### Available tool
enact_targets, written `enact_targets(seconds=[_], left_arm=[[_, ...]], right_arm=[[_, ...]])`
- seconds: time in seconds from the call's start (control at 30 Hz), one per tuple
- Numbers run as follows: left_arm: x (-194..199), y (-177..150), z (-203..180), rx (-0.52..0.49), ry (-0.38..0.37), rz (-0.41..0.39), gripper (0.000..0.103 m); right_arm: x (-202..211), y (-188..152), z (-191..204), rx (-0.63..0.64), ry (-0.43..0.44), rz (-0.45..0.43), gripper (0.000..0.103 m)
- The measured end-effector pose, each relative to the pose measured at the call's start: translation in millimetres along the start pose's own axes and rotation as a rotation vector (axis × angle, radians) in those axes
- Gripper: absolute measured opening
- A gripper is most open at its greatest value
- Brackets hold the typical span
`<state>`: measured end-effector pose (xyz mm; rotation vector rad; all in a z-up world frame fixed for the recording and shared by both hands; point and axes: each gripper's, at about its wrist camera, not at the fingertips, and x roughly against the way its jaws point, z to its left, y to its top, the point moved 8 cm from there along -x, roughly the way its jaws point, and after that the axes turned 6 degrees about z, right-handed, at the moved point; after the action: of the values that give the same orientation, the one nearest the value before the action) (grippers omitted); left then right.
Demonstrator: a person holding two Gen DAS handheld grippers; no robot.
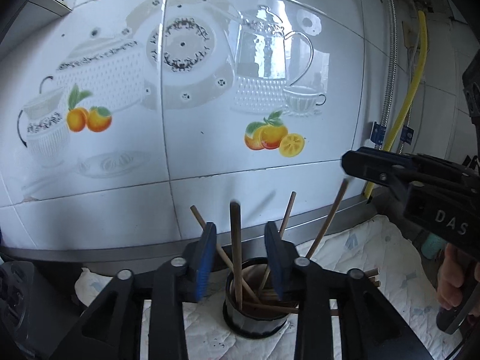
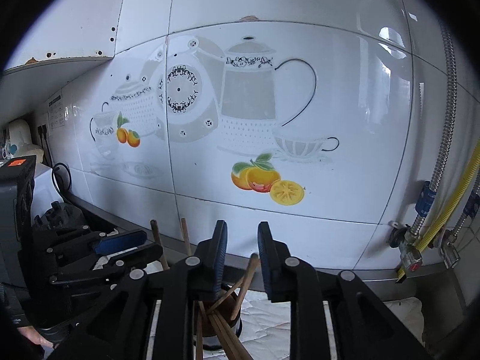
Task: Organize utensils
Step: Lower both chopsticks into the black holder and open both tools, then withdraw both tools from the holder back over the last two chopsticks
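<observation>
A black cup (image 1: 255, 321) stands on a white cloth (image 1: 375, 255) and holds several wooden chopsticks leaning outward. My left gripper (image 1: 241, 225) hovers just above the cup, open, with one upright chopstick (image 1: 236, 255) in the gap and neither pad pressing on it. My right gripper (image 2: 242, 224) is also over the cup (image 2: 237, 327), open, with a slanted chopstick (image 2: 247, 276) standing loose between its blue-padded fingers. In the left wrist view the right gripper (image 1: 360, 165) reaches in from the right, above a leaning chopstick (image 1: 330, 216).
More chopsticks (image 1: 372, 276) lie on the cloth to the right of the cup. A tiled wall with teapot and orange prints rises right behind it. A yellow hose (image 2: 450, 210) and metal pipes with valves run down the right. A hand (image 1: 453, 282) holds the right gripper's handle.
</observation>
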<state>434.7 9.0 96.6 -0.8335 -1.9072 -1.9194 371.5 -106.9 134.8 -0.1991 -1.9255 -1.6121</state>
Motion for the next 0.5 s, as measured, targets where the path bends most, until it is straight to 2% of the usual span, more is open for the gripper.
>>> enact_targets(seconds=[0.13, 0.2, 0.3, 0.4, 0.5], left_arm=[[17, -8, 1, 0.000, 0.004, 0.006, 0.037], [29, -14, 1, -0.011, 0.022, 0.011, 0.038], [48, -28, -1, -0.031, 0.049, 0.024, 0.048], [68, -45, -5, -0.051, 0.064, 0.027, 0.055], [86, -66, -11, -0.064, 0.063, 0.045, 0.057]], right_arm=[[20, -4, -1, 0.018, -0.017, -0.015, 0.028], [34, -8, -2, 0.019, -0.020, -0.019, 0.034], [56, -19, 0, 0.010, -0.015, -0.022, 0.045], [77, -34, 2, 0.007, -0.017, -0.024, 0.045], [94, -53, 5, -0.007, 0.000, -0.016, 0.046]])
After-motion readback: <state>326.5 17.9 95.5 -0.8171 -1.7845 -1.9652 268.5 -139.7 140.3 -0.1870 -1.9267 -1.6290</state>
